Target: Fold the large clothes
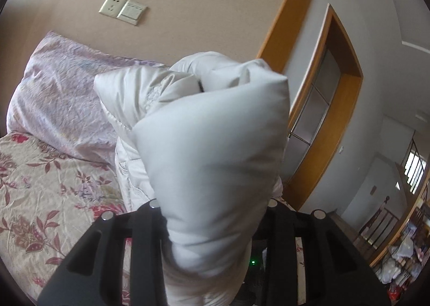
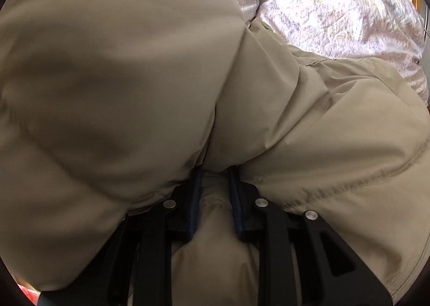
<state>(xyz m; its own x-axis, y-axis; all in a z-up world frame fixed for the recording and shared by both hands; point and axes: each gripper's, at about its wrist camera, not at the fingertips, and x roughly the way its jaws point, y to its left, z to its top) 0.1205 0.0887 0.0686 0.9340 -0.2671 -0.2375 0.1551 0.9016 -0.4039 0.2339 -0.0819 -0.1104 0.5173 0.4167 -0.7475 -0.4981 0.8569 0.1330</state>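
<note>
A puffy off-white padded jacket fills the middle of the left wrist view. My left gripper is shut on a thick fold of it and holds it lifted above the bed; the fingertips are hidden by the fabric. In the right wrist view the same jacket looks beige and fills almost the whole frame. My right gripper is shut on a bunched fold of it; the dark blue pads press the cloth from both sides.
A bed with a floral cover lies below left. A pale lilac pillow rests at its head against a beige wall with a socket. A wooden-framed doorway is at the right.
</note>
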